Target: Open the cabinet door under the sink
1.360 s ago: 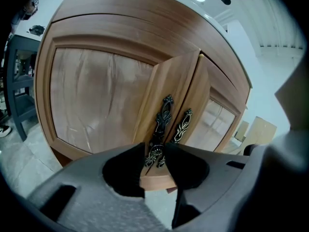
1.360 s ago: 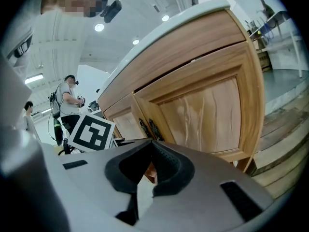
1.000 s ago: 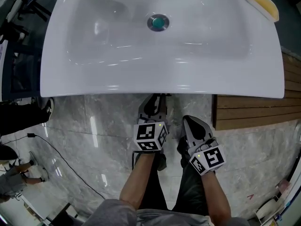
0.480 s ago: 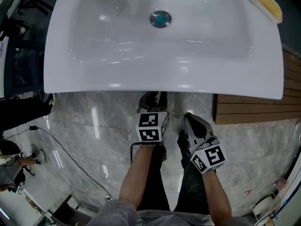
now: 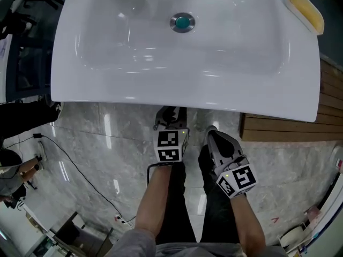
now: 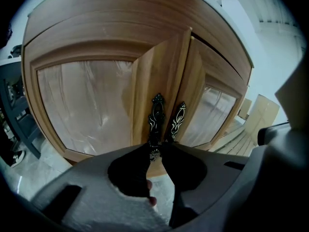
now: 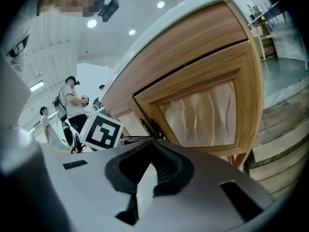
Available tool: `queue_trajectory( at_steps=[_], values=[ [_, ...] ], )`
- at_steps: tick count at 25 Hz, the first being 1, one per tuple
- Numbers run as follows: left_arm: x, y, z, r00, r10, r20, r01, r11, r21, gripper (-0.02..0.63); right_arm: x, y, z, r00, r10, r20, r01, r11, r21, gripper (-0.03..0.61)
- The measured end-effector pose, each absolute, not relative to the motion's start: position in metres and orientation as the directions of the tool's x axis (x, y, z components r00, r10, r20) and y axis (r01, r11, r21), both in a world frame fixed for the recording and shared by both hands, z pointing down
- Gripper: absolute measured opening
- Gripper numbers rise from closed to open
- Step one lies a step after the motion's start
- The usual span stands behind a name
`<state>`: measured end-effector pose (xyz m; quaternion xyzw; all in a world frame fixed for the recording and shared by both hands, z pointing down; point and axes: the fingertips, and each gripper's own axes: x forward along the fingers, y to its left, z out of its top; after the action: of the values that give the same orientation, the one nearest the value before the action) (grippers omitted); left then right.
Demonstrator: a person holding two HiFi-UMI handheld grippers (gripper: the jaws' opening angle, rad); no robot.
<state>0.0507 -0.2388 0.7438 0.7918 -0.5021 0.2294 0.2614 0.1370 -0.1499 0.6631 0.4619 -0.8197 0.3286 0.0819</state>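
Head view: one white sink point(image 5: 107, 84) fills the top of the frame, with one drain point(image 5: 182, 22) mid-basin and one dish point(image 5: 305, 7) holding something yellow at the upper right. Two grippers reach toward its front rim: the left gripper point(image 5: 170, 116) at centre, and the right gripper point(image 5: 211, 129) just to its right and a little lower. The sink hides the cabinet here. Wooden slats point(image 5: 284, 127) lie at the right over the marble floor point(image 5: 107, 154).

Left gripper view: only here is the whole cabinet front on show, two wooden doors with frosted panels. The left door point(image 6: 87, 105) stands slightly ajar, its edge proud of the right door point(image 6: 212, 112). Two dark ornate handles sit side by side at centre. The left gripper's fingers have just been closing and pinch the lower end of the left handle point(image 6: 156, 112). The right handle point(image 6: 177, 120) goes untouched.

Right gripper view: two bystanders point(image 7: 72, 100) appear at the far left, beyond the left gripper's marker cube point(image 7: 101, 130). The right gripper's fingers meet at the tips with nothing between them.
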Motion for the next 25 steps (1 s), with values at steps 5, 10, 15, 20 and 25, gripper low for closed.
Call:
queue_trajectory(
  at_steps=[5,10,15,20,25],
  values=[
    [0.044,-0.220,0.742,0.388,-0.680,0.622,-0.917,-0.355,0.183,0.086,0.142,-0.149,0.667,-0.590,-0.677,0.440,-0.793,0.383,-0.474,0.009],
    [0.039,-0.207,0.741,0.392,-0.669,0.632,-0.914,-0.365,0.180,0.086,0.145,-0.148,0.667,-0.601,-0.670,0.435,-0.784,0.387,-0.486,0.009],
    [0.036,-0.201,0.740,0.395,-0.666,0.633,-0.912,-0.368,0.182,0.086,0.134,-0.146,0.663,-0.605,-0.671,0.430,-0.780,0.390,-0.489,0.009],
    [0.030,-0.194,0.737,0.444,-0.655,0.612,-0.886,-0.422,0.191,0.086,0.120,-0.139,0.661,-0.565,-0.701,0.435,-0.807,0.358,-0.470,0.009],
    [0.019,-0.174,0.734,0.517,-0.618,0.592,-0.840,-0.498,0.214,0.086,0.096,-0.115,0.660,-0.497,-0.743,0.447,-0.844,0.295,-0.448,0.009]
  ],
)
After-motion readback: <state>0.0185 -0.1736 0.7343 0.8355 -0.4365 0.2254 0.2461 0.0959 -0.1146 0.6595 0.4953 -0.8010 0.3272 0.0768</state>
